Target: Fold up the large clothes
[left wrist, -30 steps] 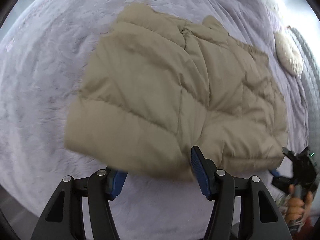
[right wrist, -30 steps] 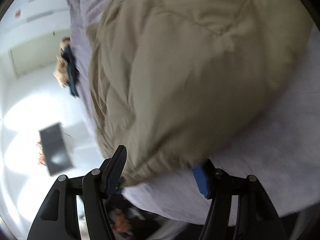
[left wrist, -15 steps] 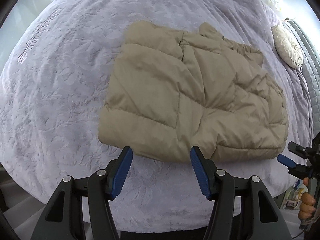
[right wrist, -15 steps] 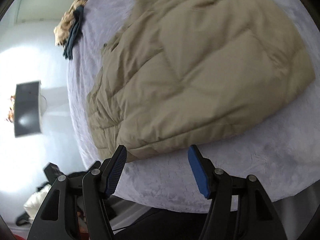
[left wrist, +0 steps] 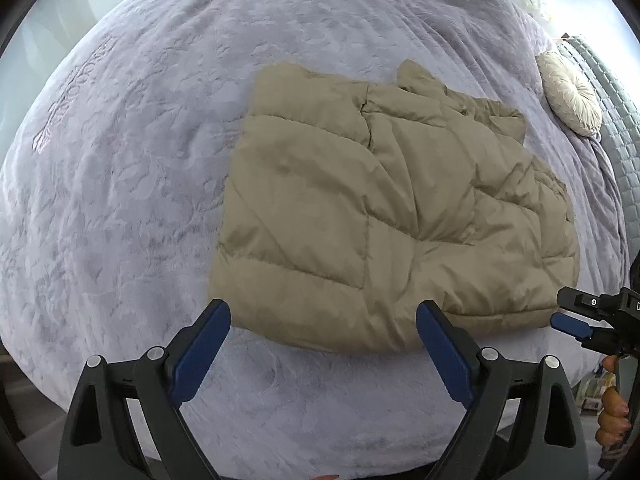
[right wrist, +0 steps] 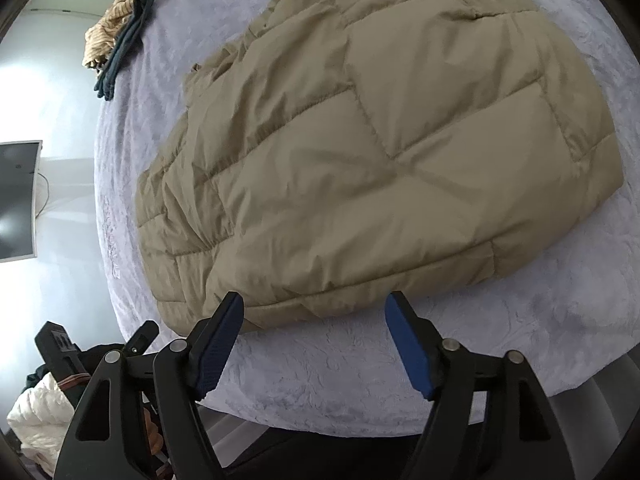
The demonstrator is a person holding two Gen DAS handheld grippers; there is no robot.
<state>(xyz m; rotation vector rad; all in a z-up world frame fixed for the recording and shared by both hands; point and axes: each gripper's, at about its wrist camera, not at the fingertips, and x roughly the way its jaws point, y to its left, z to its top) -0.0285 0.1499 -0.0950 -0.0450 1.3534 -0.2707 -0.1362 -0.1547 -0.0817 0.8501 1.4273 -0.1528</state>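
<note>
A tan quilted puffer jacket (left wrist: 384,216) lies folded on a lavender bed cover (left wrist: 120,200). In the right wrist view the jacket (right wrist: 380,152) fills most of the frame. My left gripper (left wrist: 324,328) hovers above the jacket's near hem, jaws opening wide, nothing between them. My right gripper (right wrist: 314,320) hangs over the near hem too, jaws opening and holding nothing. The right gripper (left wrist: 576,316) also shows at the right edge of the left wrist view, held by a hand (left wrist: 612,420).
A round cream cushion (left wrist: 570,94) lies at the bed's far right by a grey quilted headboard (left wrist: 612,92). Folded clothes (right wrist: 120,32) sit at a far corner of the bed. A dark screen (right wrist: 16,200) hangs on the wall. White fabric (right wrist: 36,420) lies low at left.
Both grippers let go of the jacket's hem and drew up and back from it. The jacket now lies flat, and both pairs of jaws stand wider.
</note>
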